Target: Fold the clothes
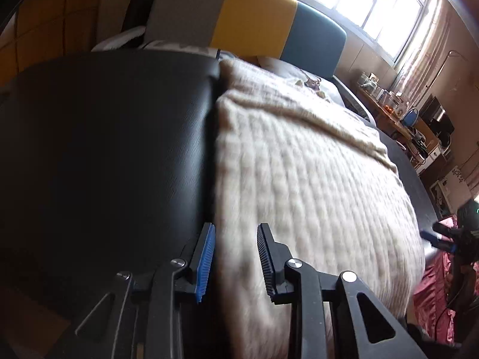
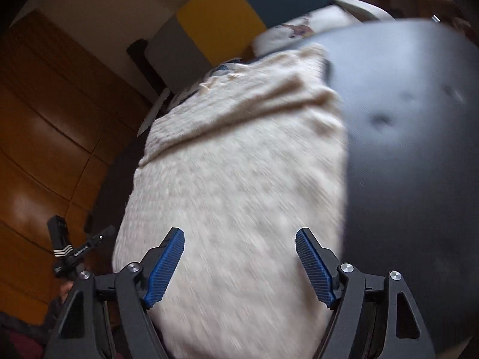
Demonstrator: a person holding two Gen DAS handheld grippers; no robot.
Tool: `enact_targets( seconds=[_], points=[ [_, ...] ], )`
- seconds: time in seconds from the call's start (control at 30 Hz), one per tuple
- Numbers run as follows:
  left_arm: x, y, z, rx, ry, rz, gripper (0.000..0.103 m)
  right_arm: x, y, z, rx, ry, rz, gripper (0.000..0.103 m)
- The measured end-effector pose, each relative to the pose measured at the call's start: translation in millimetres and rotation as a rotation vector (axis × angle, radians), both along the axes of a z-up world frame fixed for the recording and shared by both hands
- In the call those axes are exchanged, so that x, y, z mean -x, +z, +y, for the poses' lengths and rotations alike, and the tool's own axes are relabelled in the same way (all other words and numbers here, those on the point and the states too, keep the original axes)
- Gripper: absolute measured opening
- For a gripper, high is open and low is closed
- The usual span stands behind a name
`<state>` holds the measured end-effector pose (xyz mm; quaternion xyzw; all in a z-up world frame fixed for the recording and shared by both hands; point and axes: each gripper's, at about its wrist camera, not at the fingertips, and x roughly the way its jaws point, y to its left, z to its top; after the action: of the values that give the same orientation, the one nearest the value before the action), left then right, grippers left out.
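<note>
The cream knit sweater (image 1: 299, 164) runs lengthwise away along the black table (image 1: 104, 149) — both tongs, left (image 1: 235, 257) and right (image 2: 239, 264), gape empty over its near end, seemingly equally close.

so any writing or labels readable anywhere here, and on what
None can be read for certain.
Left gripper as seen from the right wrist view: a short white marking on its black body, too small and blurred to read.
Cream sweater: no text or tag showing.
Black table: no markings.
Cluttered desk by the window: any labels are too small to read.
</note>
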<state>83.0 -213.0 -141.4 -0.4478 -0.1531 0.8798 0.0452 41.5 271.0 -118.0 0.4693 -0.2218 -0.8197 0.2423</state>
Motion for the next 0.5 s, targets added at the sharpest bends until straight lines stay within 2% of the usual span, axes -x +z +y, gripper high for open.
enact_targets(
  seconds=[0.1,0.3,0.43,0.5],
  points=[
    [-24,-7,-9,-0.03,-0.01,-0.018,0.03,-12,-9,11,0.082,-0.001,-0.022,0.078],
    [-38,-18,-15,-0.128,-0.036,-0.034,0.035,-36,-27,33,0.245,-0.003,-0.066,0.078],
    [-42,-20,-11,-0.134,-0.094,-0.021,0.043,-53,-39,48,0.354,-0.004,-0.095,0.078],
    [-45,-20,-9,-0.123,-0.116,-0.013,0.045,-51,-40,42,0.378,0.018,-0.104,0.079]
  ],
)
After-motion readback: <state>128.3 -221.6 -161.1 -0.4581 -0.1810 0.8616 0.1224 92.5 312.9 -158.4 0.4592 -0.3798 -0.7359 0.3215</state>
